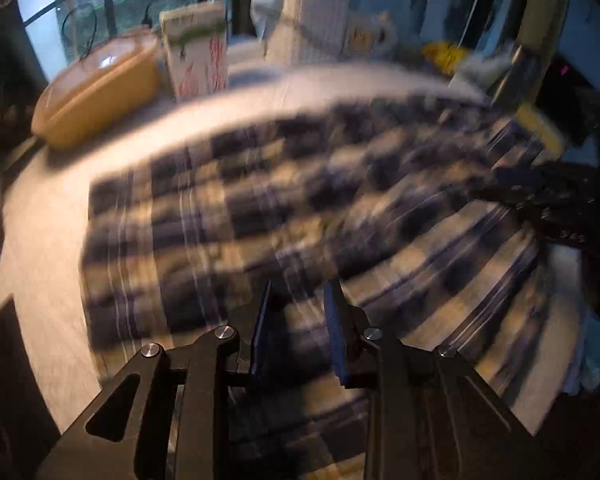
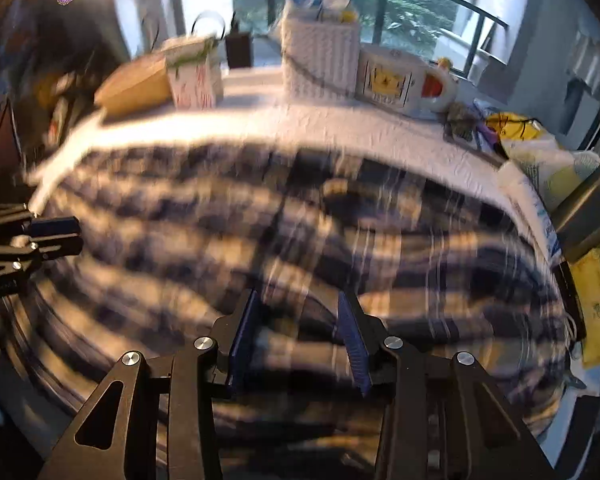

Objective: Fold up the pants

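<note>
**Plaid pants spread on the desk, both grippers above them**

Pants (image 1: 284, 216) in a dark navy and tan check crossed by thin pale lines; spread wide over the white textured desk (image 1: 48, 272), filling the middle of both views; rumpled into soft ridges and folds rather than lying flat; edges and pattern smeared by motion blur, so seams, waistband and leg ends not readable; a thicker bunched layer toward the right side in the left wrist view.

Left gripper (image 1: 298, 320) over the near part of the cloth, jaws a narrow gap apart, blue pads facing each other with only plaid seen through the gap; no fabric visibly pinched, though blur leaves this uncertain. Right gripper (image 2: 300, 328) likewise above the pants (image 2: 300, 220), jaws parted somewhat wider, a fold of cloth lying under the gap, pads not seen pressing on it.

Behind the pants, along the far edge of the desk: a tan lidded container (image 1: 100, 88), a small patterned paper bag (image 1: 196, 52), a white woven basket (image 2: 320, 60), a mug (image 2: 404, 80) with a yellow picture; yellow packaging (image 2: 516, 128) off to the right; balcony railing and greenery beyond.
</note>
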`<state>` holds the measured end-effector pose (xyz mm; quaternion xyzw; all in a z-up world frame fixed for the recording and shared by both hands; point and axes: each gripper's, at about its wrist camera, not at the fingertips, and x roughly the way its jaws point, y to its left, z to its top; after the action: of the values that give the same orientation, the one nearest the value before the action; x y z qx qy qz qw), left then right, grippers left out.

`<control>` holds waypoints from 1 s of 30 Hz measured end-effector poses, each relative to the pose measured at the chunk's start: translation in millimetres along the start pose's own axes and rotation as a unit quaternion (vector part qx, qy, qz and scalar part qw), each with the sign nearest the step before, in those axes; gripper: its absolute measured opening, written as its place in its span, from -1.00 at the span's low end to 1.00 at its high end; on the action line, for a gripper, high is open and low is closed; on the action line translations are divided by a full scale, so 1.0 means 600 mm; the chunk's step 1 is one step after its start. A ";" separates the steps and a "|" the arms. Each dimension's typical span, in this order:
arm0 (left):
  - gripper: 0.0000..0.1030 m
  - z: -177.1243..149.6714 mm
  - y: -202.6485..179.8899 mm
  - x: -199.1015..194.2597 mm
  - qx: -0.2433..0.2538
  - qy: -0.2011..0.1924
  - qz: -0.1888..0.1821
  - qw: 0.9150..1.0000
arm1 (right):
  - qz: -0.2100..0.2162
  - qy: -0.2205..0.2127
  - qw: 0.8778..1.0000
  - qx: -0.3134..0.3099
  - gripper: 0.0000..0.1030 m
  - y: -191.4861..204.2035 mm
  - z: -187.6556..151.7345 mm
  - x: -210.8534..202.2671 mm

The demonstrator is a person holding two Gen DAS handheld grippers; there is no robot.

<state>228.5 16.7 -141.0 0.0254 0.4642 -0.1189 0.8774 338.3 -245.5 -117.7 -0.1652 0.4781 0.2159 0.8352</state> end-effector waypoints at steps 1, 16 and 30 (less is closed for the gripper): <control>-0.36 -0.007 -0.010 -0.001 0.018 -0.005 0.028 0.999 | -0.006 0.005 1.000 -0.004 -0.16 -0.001 -0.008 0.005; 0.21 -0.029 0.014 -0.019 -0.028 0.006 0.102 0.994 | 0.042 -0.044 0.998 0.017 -0.03 -0.066 -0.123 -0.054; 0.21 -0.027 -0.050 -0.099 -0.018 -0.059 0.060 0.996 | 0.056 -0.066 0.990 0.108 0.26 -0.136 -0.185 -0.133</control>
<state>176.4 0.9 -99.3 0.0303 0.4117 -0.0592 0.9089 264.0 -384.9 -96.9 -0.0326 0.4509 0.2203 0.8644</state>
